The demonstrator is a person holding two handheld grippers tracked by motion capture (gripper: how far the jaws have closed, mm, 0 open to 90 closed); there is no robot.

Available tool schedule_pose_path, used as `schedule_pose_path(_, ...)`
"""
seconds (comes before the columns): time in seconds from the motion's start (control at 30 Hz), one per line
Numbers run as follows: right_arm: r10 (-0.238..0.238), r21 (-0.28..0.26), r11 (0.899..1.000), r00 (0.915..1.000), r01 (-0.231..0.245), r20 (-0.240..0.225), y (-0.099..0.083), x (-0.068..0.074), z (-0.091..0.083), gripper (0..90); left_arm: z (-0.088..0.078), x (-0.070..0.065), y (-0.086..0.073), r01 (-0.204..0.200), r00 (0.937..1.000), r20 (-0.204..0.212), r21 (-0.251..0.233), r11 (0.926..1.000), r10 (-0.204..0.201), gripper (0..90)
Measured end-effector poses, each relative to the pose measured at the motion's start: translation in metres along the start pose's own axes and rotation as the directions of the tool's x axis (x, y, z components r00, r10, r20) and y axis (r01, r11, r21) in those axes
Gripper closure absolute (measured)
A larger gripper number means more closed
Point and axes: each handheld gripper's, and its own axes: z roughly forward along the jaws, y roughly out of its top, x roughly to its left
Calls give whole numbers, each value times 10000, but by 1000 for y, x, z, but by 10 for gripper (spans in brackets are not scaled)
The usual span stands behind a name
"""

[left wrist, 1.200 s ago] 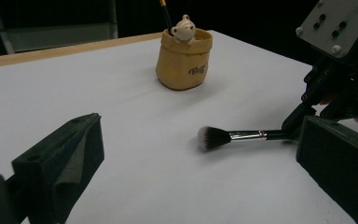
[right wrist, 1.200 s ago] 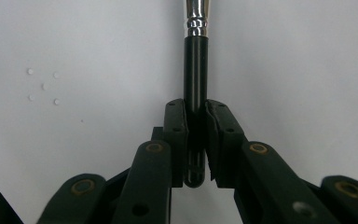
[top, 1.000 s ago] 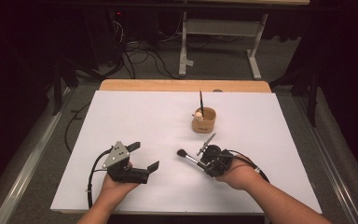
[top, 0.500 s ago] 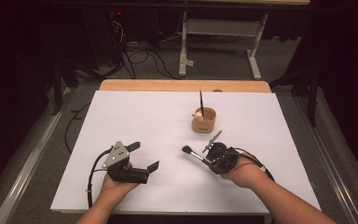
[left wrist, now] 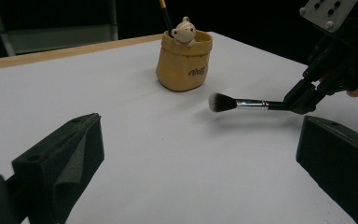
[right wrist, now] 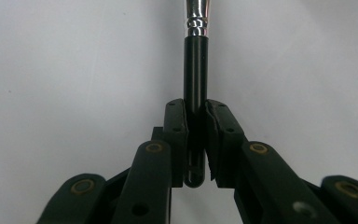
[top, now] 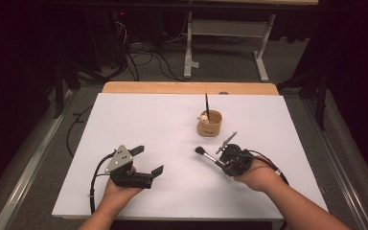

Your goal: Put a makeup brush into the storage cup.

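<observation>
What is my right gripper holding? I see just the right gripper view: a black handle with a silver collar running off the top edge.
Observer: A makeup brush, with a dark, white-tipped head; the right gripper clamps its handle end.
Operator: Is the brush on the table?
Observer: No. In the left gripper view it hangs roughly level above the white table, its shadow below.
Operator: Where could it go?
Observer: A tan pot with a small bear figure on its rim stands just beyond, with another brush upright inside.
Operator: And the left gripper?
Observer: The left gripper is open, holding nothing.
</observation>
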Motion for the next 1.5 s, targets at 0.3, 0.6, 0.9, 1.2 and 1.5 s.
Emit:
schedule_pose_path(0.3, 406, 25, 9992, 9990, -407, 164, -8, -9, -1, 815, 1, 0, 0, -17, 10000, 13, 15, 10000, 17, 15)
schedule_pose_path(0.6, 685, 58, 9976, 9971, -687, 320, -15, -17, 1, 815, 0, -1, 0, -5, 10000, 29, 6, 10000, 5, 15)
schedule_pose_path(0.9, 684, 15, 9976, 9968, -685, 419, -18, -20, 3, 815, 1, -1, 0, -4, 10000, 30, 6, 10000, 4, 15)
schedule_pose_path(1.2, 1136, -884, 9900, 9928, -1099, 378, -20, -19, 1, 815, 1, -1, 0, 12, 10000, 30, 15, 10000, -12, 15)
schedule_pose_path(1.5, 1626, -1777, 9709, 9867, -1608, -44, -22, -19, 2, 815, 2, -1, -1, 25, 10000, 48, 70, 10000, -26, 15)
